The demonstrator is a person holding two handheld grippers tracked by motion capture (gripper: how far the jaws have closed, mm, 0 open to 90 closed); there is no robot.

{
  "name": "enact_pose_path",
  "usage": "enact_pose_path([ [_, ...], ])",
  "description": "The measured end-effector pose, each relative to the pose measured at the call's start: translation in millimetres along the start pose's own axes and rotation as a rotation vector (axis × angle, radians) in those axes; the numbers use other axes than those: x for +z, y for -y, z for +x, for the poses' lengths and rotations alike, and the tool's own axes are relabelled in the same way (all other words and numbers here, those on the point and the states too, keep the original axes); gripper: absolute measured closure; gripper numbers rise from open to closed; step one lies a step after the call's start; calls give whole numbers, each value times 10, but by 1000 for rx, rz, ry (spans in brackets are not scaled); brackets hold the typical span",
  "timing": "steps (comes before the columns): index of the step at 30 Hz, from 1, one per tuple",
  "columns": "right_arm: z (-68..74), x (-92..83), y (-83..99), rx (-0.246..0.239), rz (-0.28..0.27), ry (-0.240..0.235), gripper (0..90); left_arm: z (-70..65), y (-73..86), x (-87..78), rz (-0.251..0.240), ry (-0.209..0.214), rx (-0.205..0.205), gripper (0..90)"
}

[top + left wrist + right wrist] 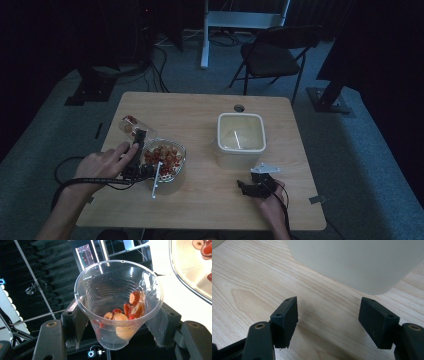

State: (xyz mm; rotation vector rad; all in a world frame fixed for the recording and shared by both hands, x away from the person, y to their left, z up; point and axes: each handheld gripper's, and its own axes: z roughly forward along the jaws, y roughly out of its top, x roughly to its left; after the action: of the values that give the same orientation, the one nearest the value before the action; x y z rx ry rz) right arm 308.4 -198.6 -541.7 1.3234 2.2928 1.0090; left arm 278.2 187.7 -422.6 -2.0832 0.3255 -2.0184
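While the left tool (138, 142) grips a clear plastic cup (117, 305) by its sides, the cup lies tilted at the left of the table (200, 210), its mouth turned away from the glass bowl (181, 159) just beside it. Red and pale fruit slices (130, 308) sit low in the cup; more slices fill the bowl, and a white utensil (156, 181) leans on the bowl's near rim and reaches down to the table. Further right stands a white square tub (241, 150), apparently holding a thin white stick. At the right, the right tool (328, 315) rests low over the table with its jaws wide apart and nothing between them, the tub's wall just ahead.
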Motion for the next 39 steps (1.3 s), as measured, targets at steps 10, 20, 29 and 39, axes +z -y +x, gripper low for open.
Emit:
enact_pose_path([
  [10, 1, 1, 0, -1, 0, 0, 315, -2, 3, 2, 2, -3, -5, 376],
  [20, 3, 2, 1, -2, 0, -1, 315, -8, 16, 12, 6, -5, -3, 376],
  [29, 6, 2, 1, -3, 0, -1, 314, -21, 24, 16, 9, -9, 2, 377],
  [39, 8, 3, 1, -6, 1, -4, 315, -17, 28, 12, 4, -7, -11, 377],
])
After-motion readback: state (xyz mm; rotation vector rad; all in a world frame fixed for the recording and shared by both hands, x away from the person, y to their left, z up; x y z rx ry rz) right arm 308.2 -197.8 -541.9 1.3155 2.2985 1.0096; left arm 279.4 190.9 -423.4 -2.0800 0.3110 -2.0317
